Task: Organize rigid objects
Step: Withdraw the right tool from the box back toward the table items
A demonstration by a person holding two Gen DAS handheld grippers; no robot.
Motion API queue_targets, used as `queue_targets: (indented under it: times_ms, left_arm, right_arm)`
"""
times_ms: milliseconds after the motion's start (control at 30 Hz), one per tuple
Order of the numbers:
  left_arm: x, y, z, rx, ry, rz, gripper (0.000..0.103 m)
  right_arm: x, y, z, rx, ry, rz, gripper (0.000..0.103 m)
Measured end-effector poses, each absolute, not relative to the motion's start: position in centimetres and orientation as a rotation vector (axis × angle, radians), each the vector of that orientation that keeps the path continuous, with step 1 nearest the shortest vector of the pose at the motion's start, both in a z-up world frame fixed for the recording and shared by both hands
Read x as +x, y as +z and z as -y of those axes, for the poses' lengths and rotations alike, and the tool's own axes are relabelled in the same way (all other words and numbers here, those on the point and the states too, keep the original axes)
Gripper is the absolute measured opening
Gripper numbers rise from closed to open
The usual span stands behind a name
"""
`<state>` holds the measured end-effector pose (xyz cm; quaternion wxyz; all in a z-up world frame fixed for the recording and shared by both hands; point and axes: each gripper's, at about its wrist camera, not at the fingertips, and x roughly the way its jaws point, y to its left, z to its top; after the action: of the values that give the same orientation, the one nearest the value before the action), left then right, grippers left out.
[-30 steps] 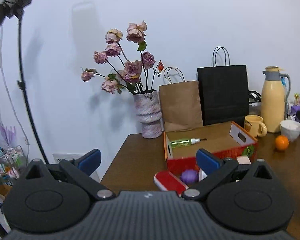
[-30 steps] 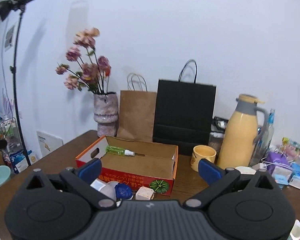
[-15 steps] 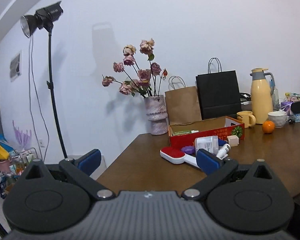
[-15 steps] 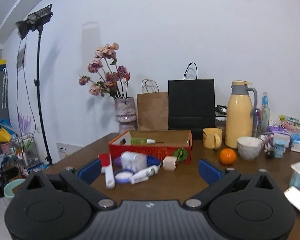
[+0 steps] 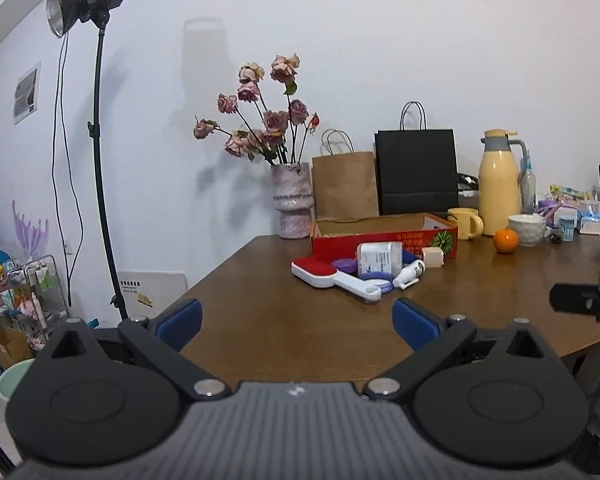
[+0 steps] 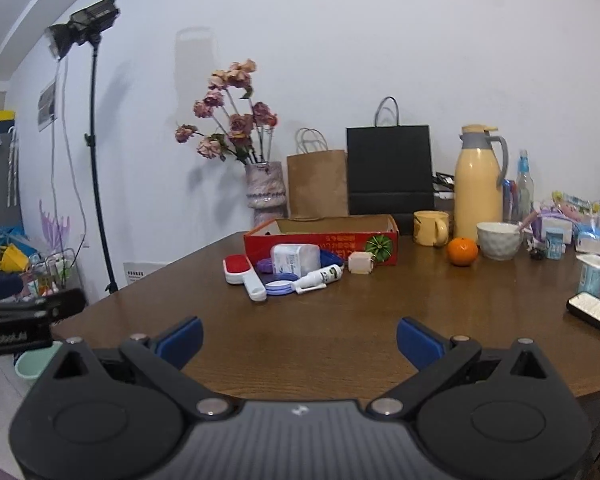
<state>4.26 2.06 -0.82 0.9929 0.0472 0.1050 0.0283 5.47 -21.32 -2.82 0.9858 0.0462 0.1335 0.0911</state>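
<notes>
While both claws hang at the near edge of the tabletop [image 5: 300, 320], each is spread wide and grasps nothing: the left claw [image 5: 296, 322] fills the bottom of its frame, the right claw [image 6: 298, 338] the bottom of its own. The things to sort lie in a cluster at frame center, well apart from both claws. A red box [image 6: 320, 240] sits open behind them. Just in front of it lie a red-and-white brush [image 6: 242, 274], a white jar [image 6: 294, 260] on its side, a spray bottle [image 6: 320, 278], a blue lid [image 6: 280, 287], a purple piece [image 6: 265, 266] and a small pale cube [image 6: 360, 262]. Right of the box stand a mug [image 6: 430, 228], an orange [image 6: 462, 251] and a bowl [image 6: 498, 240]. A vase [image 6: 266, 190] of roses stands behind, left of center.
</notes>
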Motion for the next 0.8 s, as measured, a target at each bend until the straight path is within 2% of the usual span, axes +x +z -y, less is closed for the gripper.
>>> queue_targets:
  times_ms: [433, 600, 800]
  left_arm:
    - [6.2, -1.3, -2.2, 0.111, 0.054, -0.207, 0.103]
    - [8.7, -1.6, -1.8, 0.156, 0.026, -0.188, 0.103]
    - [13.8, -2.0, -1.8, 0.130, 0.018, -0.247, 0.103]
  right_arm:
    - [7.2, -3.8, 22.4, 0.132, 0.146, -0.288, 0.103]
    - [10.7, -4.5, 23.0, 0.131, 0.119, -0.306, 0.103]
    - [15.7, -4.2, 23.6, 0.131, 0.096, -0.310, 0.103]
